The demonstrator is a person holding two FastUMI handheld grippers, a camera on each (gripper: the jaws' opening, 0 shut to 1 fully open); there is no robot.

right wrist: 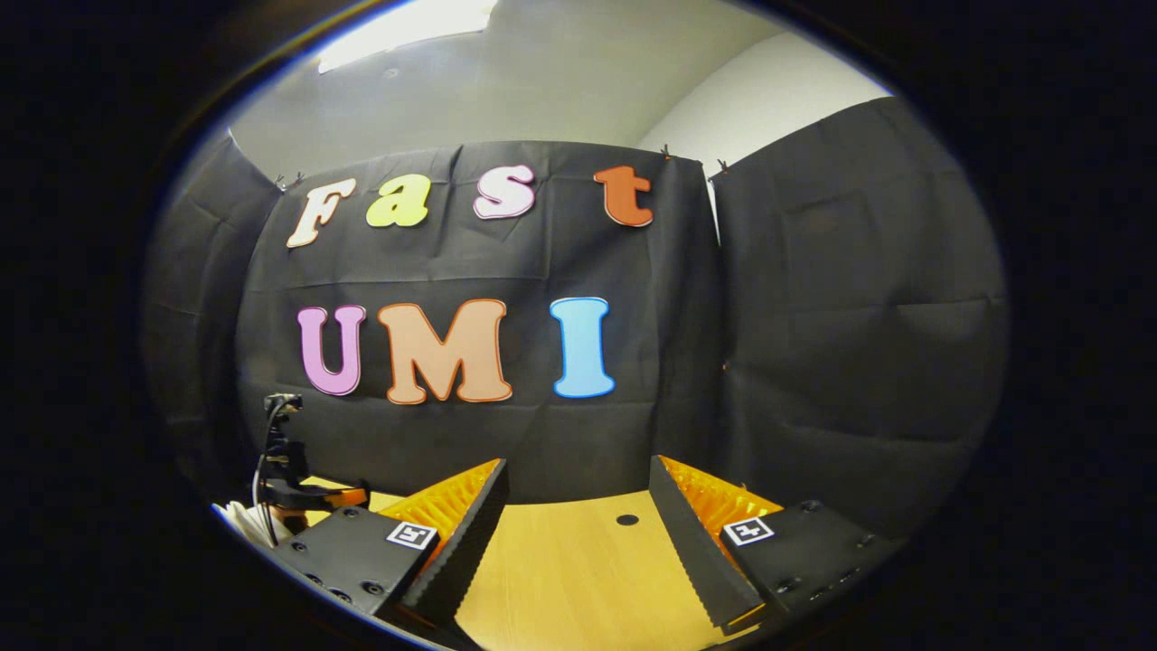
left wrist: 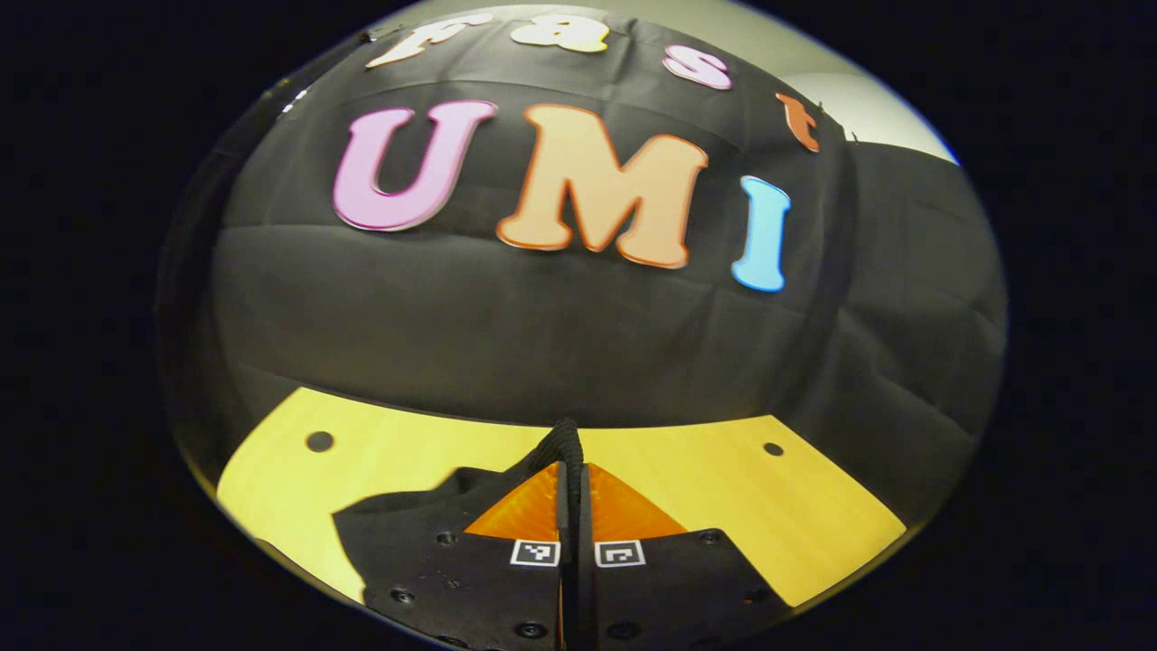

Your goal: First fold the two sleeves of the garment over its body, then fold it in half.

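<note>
Two grippers, left gripper (left wrist: 573,479) pinching garment (left wrist: 425,515) (black), right gripper (right wrist: 578,533) agape

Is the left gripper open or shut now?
Shut: the left gripper has its jaws together, pinching a dark garment fold above the table.

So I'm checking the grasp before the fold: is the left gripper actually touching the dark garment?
Touching. In the left gripper view the left gripper has its fingers closed together with a fold of the dark garment pinched between the tips, over the table.
</note>
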